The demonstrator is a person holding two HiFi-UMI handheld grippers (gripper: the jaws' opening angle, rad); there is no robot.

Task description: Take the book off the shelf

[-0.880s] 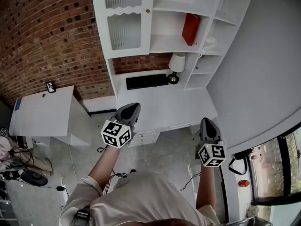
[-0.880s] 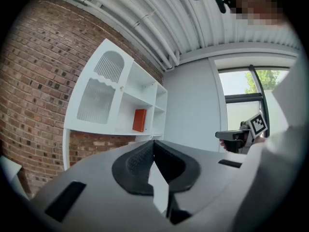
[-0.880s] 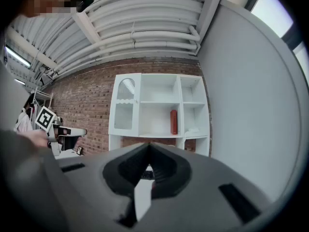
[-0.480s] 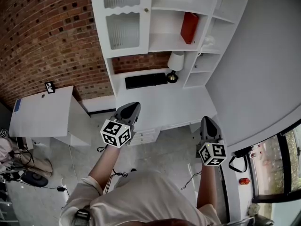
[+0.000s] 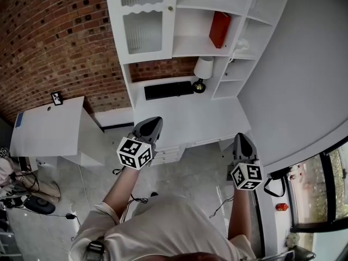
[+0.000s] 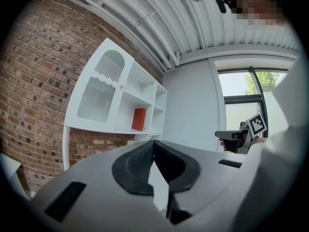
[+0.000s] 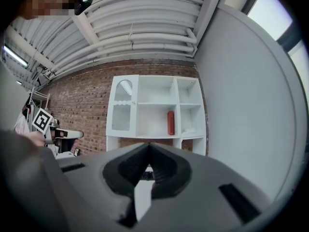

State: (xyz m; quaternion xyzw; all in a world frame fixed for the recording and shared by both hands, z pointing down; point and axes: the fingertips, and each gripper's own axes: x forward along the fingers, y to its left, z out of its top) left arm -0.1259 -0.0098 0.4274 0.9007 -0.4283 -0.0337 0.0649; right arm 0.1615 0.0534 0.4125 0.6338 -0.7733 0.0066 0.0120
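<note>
The red book (image 5: 219,29) stands upright and alone on the middle shelf of the white wall unit (image 5: 163,56), leaning by the right divider. It also shows in the left gripper view (image 6: 139,119) and the right gripper view (image 7: 170,123). My left gripper (image 5: 155,122) is held in front of the desk, far short of the shelf, jaws shut with nothing in them. My right gripper (image 5: 240,138) hovers to the right at about the same distance, also shut and empty. Both point towards the shelf unit.
A white desk (image 5: 217,121) below the shelves carries a black keyboard (image 5: 169,92) and a small lamp (image 5: 203,72). A glass-fronted cupboard door (image 5: 143,31) closes the unit's left part. A low white cabinet (image 5: 49,129) stands left, a grey wall (image 5: 304,80) right.
Almost nothing differs: the head view has shifted a touch and the right gripper has drifted slightly to the right. Both grippers stay shut.
</note>
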